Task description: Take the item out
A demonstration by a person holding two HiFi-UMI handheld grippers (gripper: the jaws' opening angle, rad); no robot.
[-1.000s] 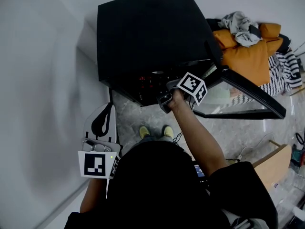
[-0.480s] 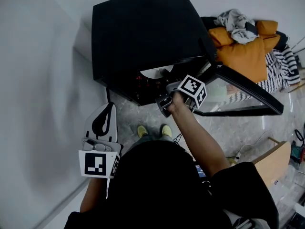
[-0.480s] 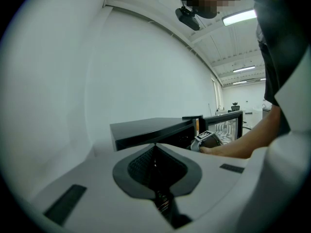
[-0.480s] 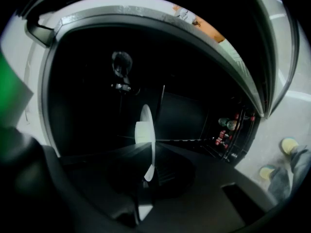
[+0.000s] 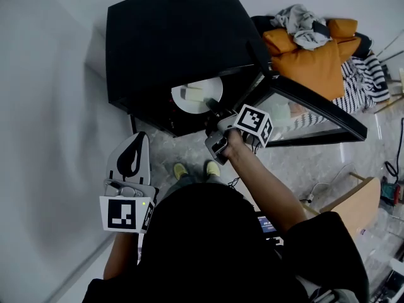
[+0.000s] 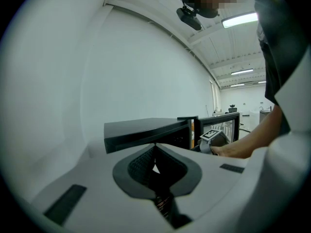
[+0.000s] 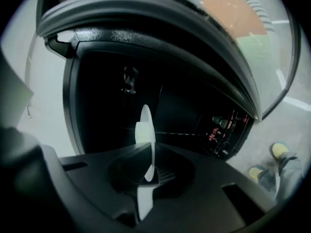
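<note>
our right gripper (image 5: 213, 108) has clenched its fingers on the rim of the white plate (image 5: 197, 98), which now shows half out of the black oven (image 5: 177, 36); a second ago it was hidden inside, so removal is well under way. the plate lies flat, and its pale block (image 5: 192, 94), perhaps food, has its long axis left to right. our left gripper (image 5: 136, 150) hangs closed and empty
</note>
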